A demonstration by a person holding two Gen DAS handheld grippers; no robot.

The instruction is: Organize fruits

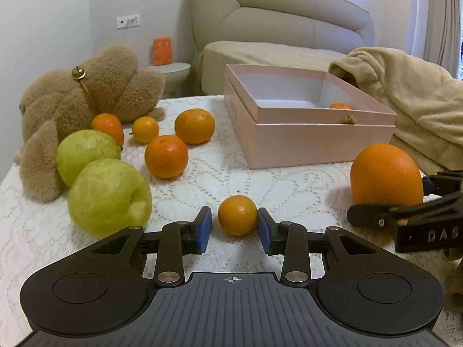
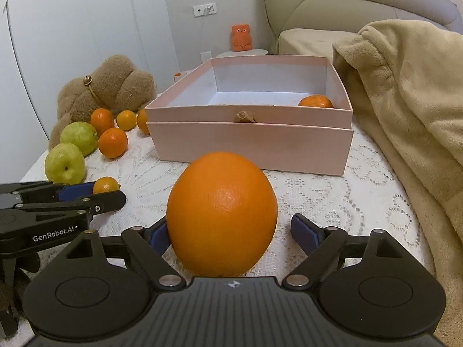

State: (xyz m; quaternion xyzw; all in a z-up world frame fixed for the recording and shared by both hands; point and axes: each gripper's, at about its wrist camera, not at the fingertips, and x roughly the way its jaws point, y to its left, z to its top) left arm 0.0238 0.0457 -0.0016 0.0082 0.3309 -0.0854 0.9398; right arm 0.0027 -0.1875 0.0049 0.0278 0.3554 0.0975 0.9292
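My left gripper [image 1: 233,227] is open around a small mandarin [image 1: 237,215] on the lace cloth; the right pad touches it, the left pad stands apart. My right gripper [image 2: 231,232] is open around a large orange [image 2: 222,212] standing on the cloth; a gap shows at the right pad. The orange also shows in the left wrist view [image 1: 386,175]. A pink box [image 1: 303,141] stands behind, open, with one mandarin [image 2: 316,101] inside. Two green guavas [image 1: 108,196] and several mandarins [image 1: 166,156] lie at the left.
A brown plush toy [image 1: 86,92] lies at the far left behind the fruit. A beige blanket [image 2: 405,101] is heaped at the right, next to the box. A sofa [image 1: 275,29] and a small side table with an orange figure [image 1: 162,50] stand beyond.
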